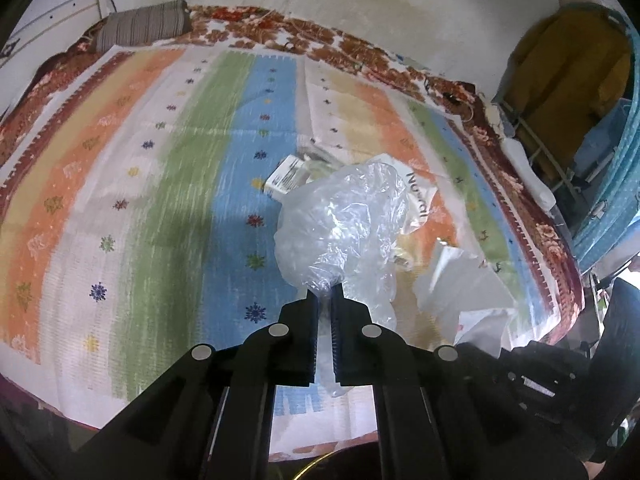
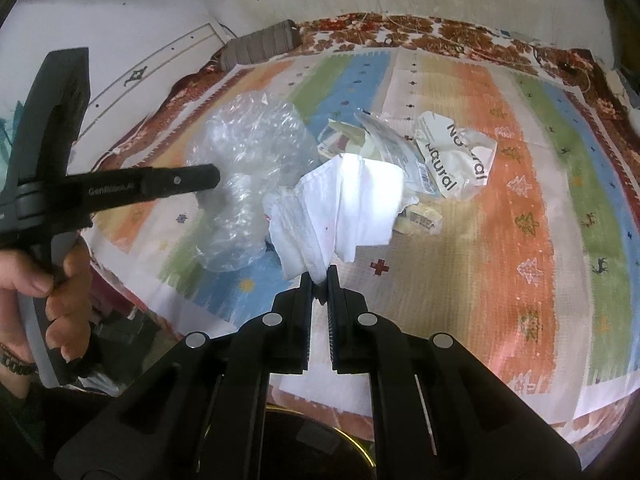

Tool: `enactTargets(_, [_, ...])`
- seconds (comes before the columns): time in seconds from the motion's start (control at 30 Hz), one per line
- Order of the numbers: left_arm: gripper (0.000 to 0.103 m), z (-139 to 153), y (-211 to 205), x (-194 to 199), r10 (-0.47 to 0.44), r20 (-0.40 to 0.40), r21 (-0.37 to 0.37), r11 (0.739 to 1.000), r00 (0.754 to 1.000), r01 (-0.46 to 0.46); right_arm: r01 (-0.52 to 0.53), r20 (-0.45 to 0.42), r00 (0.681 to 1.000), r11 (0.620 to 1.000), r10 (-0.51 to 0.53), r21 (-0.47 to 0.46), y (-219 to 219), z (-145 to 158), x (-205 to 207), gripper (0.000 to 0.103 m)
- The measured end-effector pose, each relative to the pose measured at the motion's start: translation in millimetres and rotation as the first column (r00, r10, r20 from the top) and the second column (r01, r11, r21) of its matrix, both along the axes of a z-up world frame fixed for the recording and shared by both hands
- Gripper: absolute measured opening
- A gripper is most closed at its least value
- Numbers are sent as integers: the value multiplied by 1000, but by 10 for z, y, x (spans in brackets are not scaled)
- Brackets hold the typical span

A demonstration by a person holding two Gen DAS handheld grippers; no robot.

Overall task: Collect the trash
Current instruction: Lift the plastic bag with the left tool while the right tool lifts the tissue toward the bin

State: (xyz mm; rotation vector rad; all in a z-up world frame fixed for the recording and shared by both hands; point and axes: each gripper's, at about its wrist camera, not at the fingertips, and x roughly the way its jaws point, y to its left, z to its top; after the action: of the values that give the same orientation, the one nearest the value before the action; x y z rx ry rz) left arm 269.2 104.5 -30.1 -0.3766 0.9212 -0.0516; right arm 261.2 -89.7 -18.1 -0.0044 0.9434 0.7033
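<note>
Left gripper [image 1: 325, 289] has its fingers pinched nearly together on a clear plastic bag [image 1: 340, 224], crinkled and puffed up, glossy with highlights, held up over the striped bedspread [image 1: 160, 184]. In the right wrist view that same bag [image 2: 244, 184] sits to the left of the pile, with the left gripper [image 2: 212, 178] reaching in from the side.

Right gripper [image 2: 319, 280] is closed down tight on a corner of white crumpled paper [image 2: 344, 208], folded and creased, blown out bright at the top.

Beyond it on the bed: a crushed white wrapper [image 2: 456, 160] printed "Natural", and smaller paper scraps [image 2: 420, 220] with labels too blurred to read. The bag hides part of the pile in the left view, where the wrapper's [image 1: 416, 200] lettering is cut off. A striped pillow [image 1: 144, 26] lies at the bed's far edge.
</note>
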Motion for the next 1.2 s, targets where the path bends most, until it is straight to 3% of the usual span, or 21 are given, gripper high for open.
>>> enactTargets(0.3, [4, 177, -110, -192, -20, 29, 30, 999, 999, 19, 21, 67, 997, 1000, -21, 0, -140, 210, -231, 6])
enactTargets(0.57, [4, 274, -119, -419, -8, 54, -8, 1000, 999, 8, 43, 142, 989, 999, -39, -19, -231, 330, -417, 6])
enactTargets(0.8, [4, 338, -223, -614, -5, 79, 0, 1000, 997, 5, 53, 172, 984, 999, -51, -7, -320, 393, -553, 6])
enactTargets(1.2, [4, 426, -303, -1060, 16, 123, -62, 998, 992, -8, 49, 231, 971, 998, -55, 32, -475, 573, -883, 6])
